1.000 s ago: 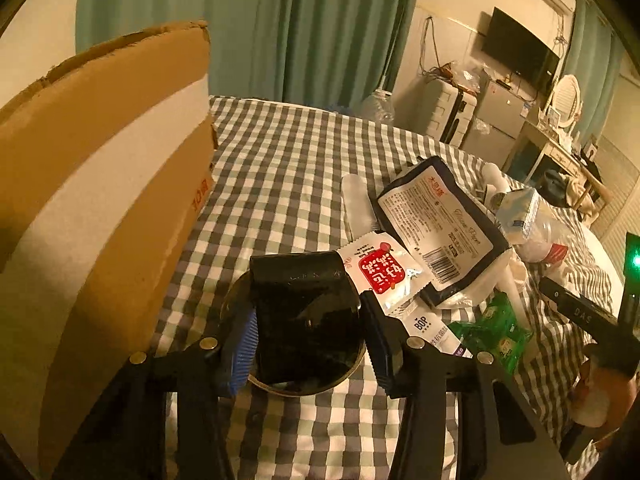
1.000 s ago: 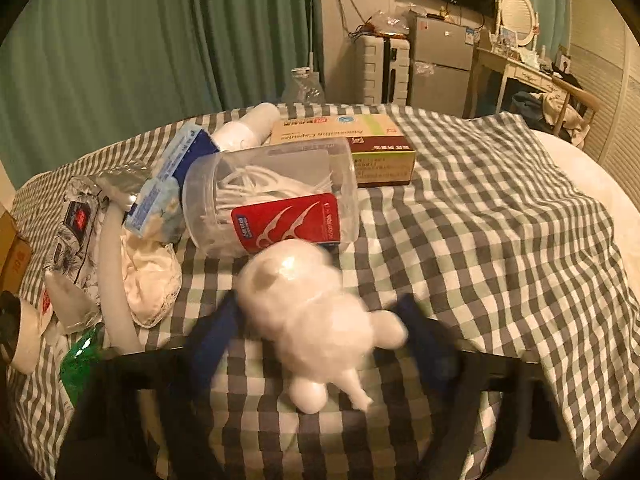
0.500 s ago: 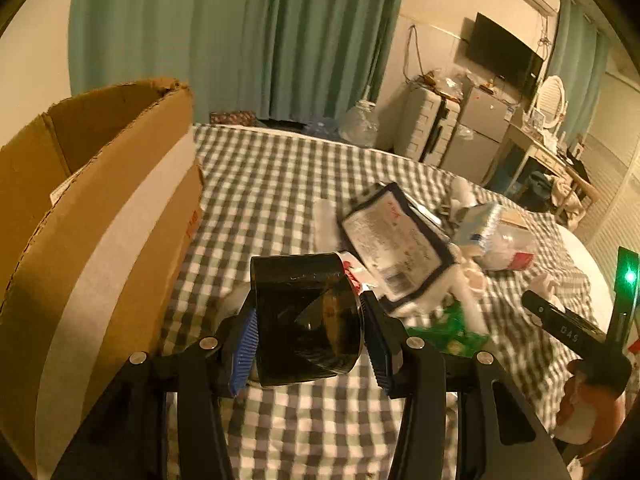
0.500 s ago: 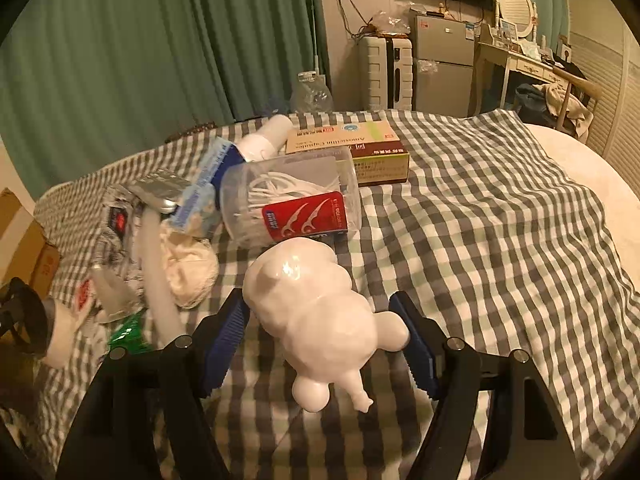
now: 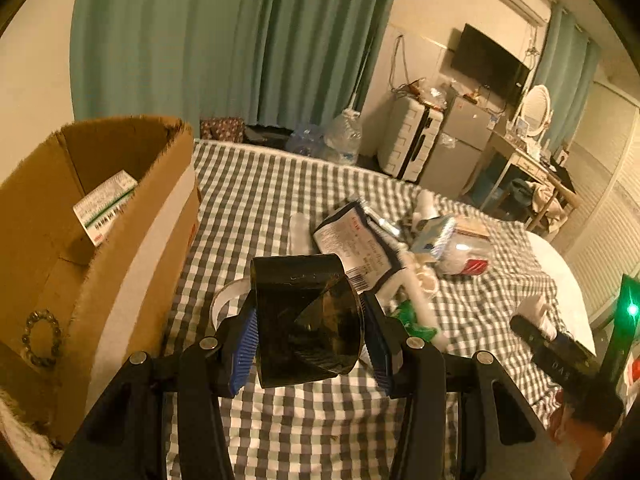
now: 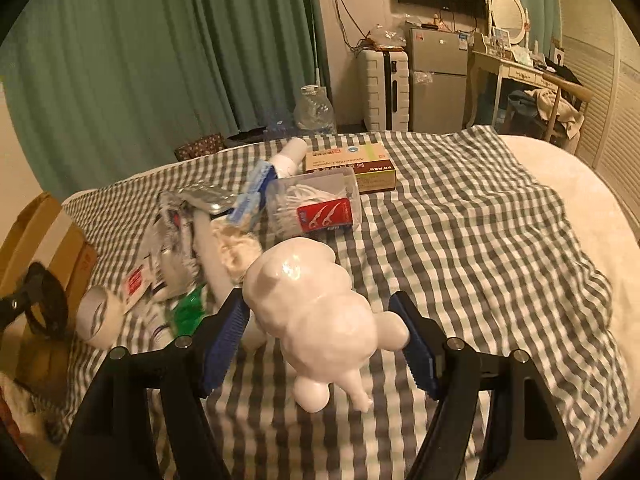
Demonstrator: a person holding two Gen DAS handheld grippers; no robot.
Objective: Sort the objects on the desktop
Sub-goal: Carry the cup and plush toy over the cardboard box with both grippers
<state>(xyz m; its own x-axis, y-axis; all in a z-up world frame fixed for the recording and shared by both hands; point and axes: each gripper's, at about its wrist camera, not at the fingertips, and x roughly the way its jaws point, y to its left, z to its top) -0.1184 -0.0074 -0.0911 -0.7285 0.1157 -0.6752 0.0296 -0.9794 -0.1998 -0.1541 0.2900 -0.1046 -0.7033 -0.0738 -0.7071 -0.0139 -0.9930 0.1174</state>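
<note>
Left tool point(image 5: 308, 332) raised beside the cardboard box point(image 5: 120, 216), blue pads clamped on a black roll point(image 5: 306, 320). Right tool point(image 6: 320, 336) raised further from the box, pads closed on a white figurine point(image 6: 316, 316).

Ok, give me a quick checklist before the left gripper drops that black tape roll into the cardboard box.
1. Left gripper clamped on the black tape roll: ok, both pads press its sides.
2. Roll lifted off the checkered cloth: ok.
3. Cardboard box open on top: ok, a labelled packet already lies inside.
4. Roll above the box opening: not ok, the roll is beside it, to its right.
5. Right gripper secure on the white figurine: cannot tell, contact on its right side is unclear.
</note>
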